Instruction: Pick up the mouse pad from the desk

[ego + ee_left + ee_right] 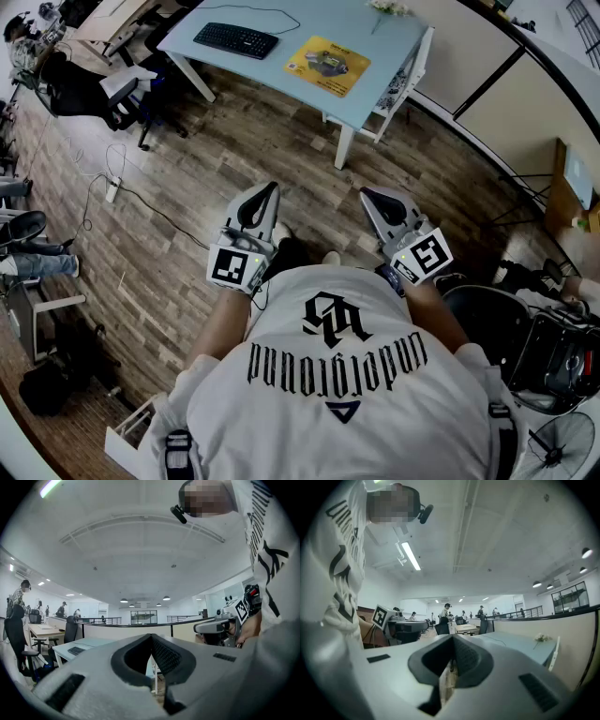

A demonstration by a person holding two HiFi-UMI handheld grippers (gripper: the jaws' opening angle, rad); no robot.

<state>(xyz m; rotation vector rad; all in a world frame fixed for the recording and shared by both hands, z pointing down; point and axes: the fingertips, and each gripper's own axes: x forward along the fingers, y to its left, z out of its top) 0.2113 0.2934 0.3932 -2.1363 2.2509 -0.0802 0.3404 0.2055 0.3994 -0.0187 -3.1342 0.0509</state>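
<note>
On half-cropped desk (pixel 302 25), mouse pad (pixel 327 66)

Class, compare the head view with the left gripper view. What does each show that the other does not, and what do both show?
Only the head view shows the yellow mouse pad lying flat on the desk, the wooden floor and a fan.

Only the left gripper view shows the ceiling with its lights, and people at far desks.

Both show the desk, the keyboard on it, the left gripper and the right gripper. Each gripper's jaws are together with nothing between them, well short of the desk.
</note>
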